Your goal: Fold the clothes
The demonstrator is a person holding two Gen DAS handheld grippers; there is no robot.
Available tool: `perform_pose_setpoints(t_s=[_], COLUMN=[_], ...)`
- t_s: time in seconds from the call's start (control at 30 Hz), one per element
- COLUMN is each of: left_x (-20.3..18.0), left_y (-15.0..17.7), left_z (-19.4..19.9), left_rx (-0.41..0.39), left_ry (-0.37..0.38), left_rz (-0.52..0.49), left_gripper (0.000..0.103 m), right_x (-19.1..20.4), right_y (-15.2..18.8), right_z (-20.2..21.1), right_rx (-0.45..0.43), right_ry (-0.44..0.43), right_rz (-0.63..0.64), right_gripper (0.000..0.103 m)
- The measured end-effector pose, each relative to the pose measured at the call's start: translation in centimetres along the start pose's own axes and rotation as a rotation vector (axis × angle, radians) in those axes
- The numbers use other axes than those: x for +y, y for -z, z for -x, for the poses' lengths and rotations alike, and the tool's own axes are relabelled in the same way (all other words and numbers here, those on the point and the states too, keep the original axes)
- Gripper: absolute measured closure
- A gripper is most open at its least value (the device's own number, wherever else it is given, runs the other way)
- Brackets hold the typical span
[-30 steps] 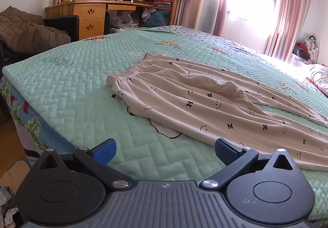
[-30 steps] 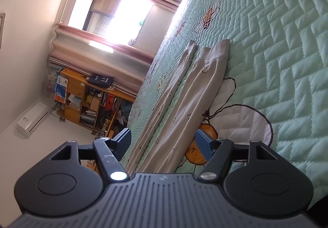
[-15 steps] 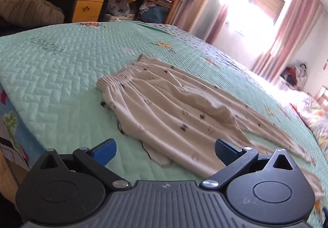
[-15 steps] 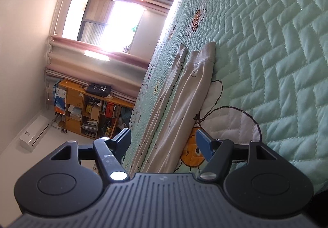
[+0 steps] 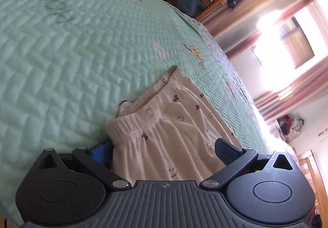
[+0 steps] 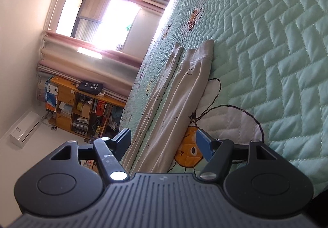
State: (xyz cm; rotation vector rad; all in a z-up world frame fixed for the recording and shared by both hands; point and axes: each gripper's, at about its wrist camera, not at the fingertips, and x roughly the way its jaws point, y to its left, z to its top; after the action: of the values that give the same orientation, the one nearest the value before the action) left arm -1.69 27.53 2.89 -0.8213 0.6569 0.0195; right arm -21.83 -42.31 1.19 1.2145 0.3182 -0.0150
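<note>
Swung in close and rolled over since a second ago: left gripper (image 5: 164, 149), jaws wide, straddling the waistband of the cream printed trousers (image 5: 164, 125) on the green quilted bed (image 5: 61, 53), possibly brushing cloth. Right gripper (image 6: 163, 140) steady, jaws open, empty, above trouser legs.

— What do I see of my left gripper (image 5: 163, 149)?
— Black ribbed housing behind the fingers, round caps either side, silver screws, blue pads (image 5: 102, 149).
— My right gripper (image 6: 163, 141)?
— Same build: black linkages, blue pads (image 6: 202, 144).
</note>
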Motion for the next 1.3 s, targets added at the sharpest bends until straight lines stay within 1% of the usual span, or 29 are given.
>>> perform_pose_setpoints(t_s=[0.03,0.07,0.1,0.13,0.17,0.2,0.33,0.43,0.47,0.57,0.63,0.7,0.73,0.77,0.8,0.83,0.87,0.9,0.97,1.0,1.13,1.23,1.27,1.3], left_x=[-0.1,-0.3,-0.4,-0.1,0.2,0.6,0.6,0.6,0.7,1.8,2.8,3.8,3.8,3.7,3.6,3.3,3.0,2.6,2.1,2.3,3.1,3.1,3.0,3.0], left_y=[0.0,0.0,0.0,0.1,0.3,0.5,0.7,0.6,0.5,0.0,-0.1,-0.2,-0.3,-0.4,-0.4,-0.3,-0.1,0.1,0.9,1.3,3.0,3.9,3.9,3.8], left_z=[-0.4,-0.8,-1.1,-1.4,-1.5,-1.5,-0.4,1.5,2.0,1.9,1.5,0.9,1.1,1.3,1.5,1.8,2.1,2.3,2.8,3.0,4.0,4.1,4.1,3.9], left_rx=[0.004,0.009,0.013,0.016,0.008,0.000,-0.059,-0.099,-0.107,-0.096,-0.081,-0.052,-0.048,-0.042,-0.036,-0.033,-0.031,-0.033,-0.035,-0.034,-0.039,-0.032,-0.028,-0.021], left_ry=[-0.002,-0.004,-0.007,-0.021,-0.025,-0.030,-0.048,-0.049,-0.047,-0.071,-0.092,-0.066,-0.048,-0.031,-0.007,0.013,0.031,0.029,0.019,0.026,0.061,0.062,0.058,0.057], left_rz=[-0.014,-0.029,-0.041,-0.034,-0.030,-0.026,-0.063,-0.069,-0.064,-0.021,0.016,0.051,0.053,0.048,0.043,0.038,0.032,0.019,0.004,0.010,0.038,0.021,0.013,0.015], left_gripper=[0.011,0.033,0.065,0.080,0.087,0.091,0.093,0.093,0.093,0.093,0.085,0.082,0.078,0.065,0.044,0.035,0.020,0.013,0.010,0.009,0.009,0.009,0.008,0.004], right_x=[0.1,0.1,0.1,0.2,0.2,0.3,0.3,0.1,0.1,0.0,0.0,0.0,0.0,-0.1,-0.1,-0.1,-0.1,-0.1,-0.1,0.0,0.0,-0.3,-0.4,-0.5], right_y=[0.0,0.0,0.0,0.0,0.0,0.0,-0.1,-0.2,-0.3,-0.4,-0.4,-0.4,-0.5,-0.5,-0.5,-0.5,-0.5,-0.5,-0.5,-0.5,-0.6,-0.7,-0.9,-1.0], right_z=[-0.1,-0.2,-0.2,-0.3,-0.4,-0.5,-0.6,-0.4,-0.4,-0.3,-0.2,-0.2,-0.1,-0.1,-0.1,0.0,0.0,0.0,0.0,0.0,0.2,0.6,0.5,0.4], right_rx=[0.001,0.001,0.000,0.000,0.000,0.000,0.005,0.007,0.007,0.008,0.008,0.009,0.009,0.009,0.009,0.008,0.007,0.005,0.003,0.002,-0.007,-0.032,-0.038,-0.044], right_ry=[0.006,0.013,0.019,0.025,0.031,0.036,0.043,0.035,0.030,0.024,0.024,0.022,0.020,0.018,0.016,0.015,0.014,0.012,0.006,0.003,0.002,0.002,0.010,0.018], right_rz=[0.004,0.008,0.011,0.014,0.017,0.021,0.034,0.030,0.026,0.019,0.021,0.022,0.020,0.018,0.015,0.013,0.012,0.011,0.011,0.012,0.015,-0.001,-0.009,-0.017], right_gripper=[0.032,0.032,0.032,0.032,0.032,0.032,0.031,0.031,0.031,0.031,0.031,0.031,0.031,0.031,0.031,0.031,0.031,0.031,0.031,0.031,0.031,0.031,0.031,0.031])
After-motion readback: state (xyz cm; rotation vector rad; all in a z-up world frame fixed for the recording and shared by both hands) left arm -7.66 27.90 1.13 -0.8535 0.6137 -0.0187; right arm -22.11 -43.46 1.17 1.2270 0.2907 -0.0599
